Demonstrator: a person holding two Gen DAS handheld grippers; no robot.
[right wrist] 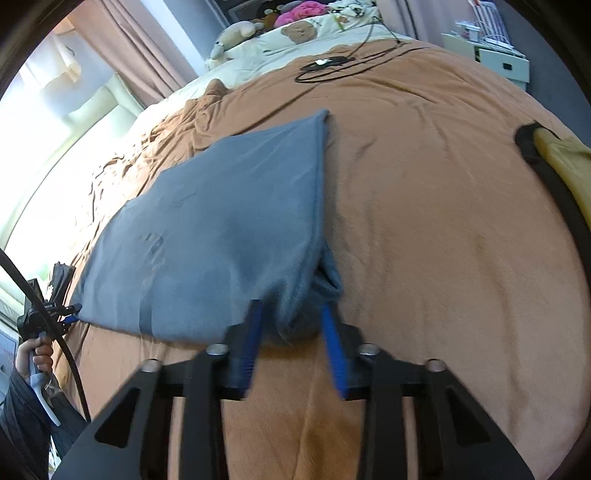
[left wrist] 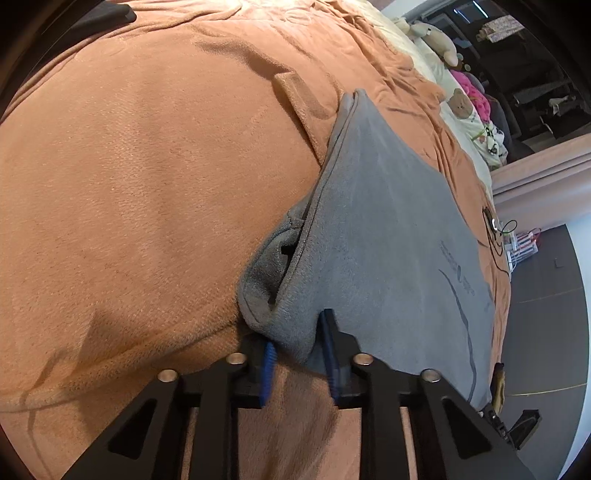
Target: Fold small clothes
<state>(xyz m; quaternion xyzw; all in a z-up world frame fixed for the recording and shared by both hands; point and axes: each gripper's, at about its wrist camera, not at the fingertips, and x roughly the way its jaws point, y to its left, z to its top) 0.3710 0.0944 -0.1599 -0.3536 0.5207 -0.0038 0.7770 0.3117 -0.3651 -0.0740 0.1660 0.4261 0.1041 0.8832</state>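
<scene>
You are working over a bed covered by an orange-brown blanket [left wrist: 147,184], and the grey garment [left wrist: 388,240] is lying on it, folded over so that a doubled, seamed edge is running away from the near corner. Your left gripper [left wrist: 297,343] is sitting at that near corner: its blue-padded fingers [left wrist: 267,369] are standing apart, with a bunched fold of the grey cloth hanging down between them and touching the right-hand pad, so the jaws are spread around the cloth rather than pinched flat on it. From the right wrist view the same garment [right wrist: 221,229] is lying as a broad, slightly lifted panel, faint printing showing on its upper face. Your right gripper [right wrist: 291,325] is meeting the opposite near corner, where the fabric is gathering into a small wad between the blue pads [right wrist: 334,350]; these jaws too are apart, straddling the wad, though motion blur is softening the contact. At the far left of that view your left hand [right wrist: 37,354] is gripping its tool handle beside the garment's other corner. A black cable [right wrist: 332,62] is lying on the blanket beyond the garment, and a bear-print pillow [right wrist: 303,33] and plush toys [right wrist: 236,33] are resting at the head of the bed.
</scene>
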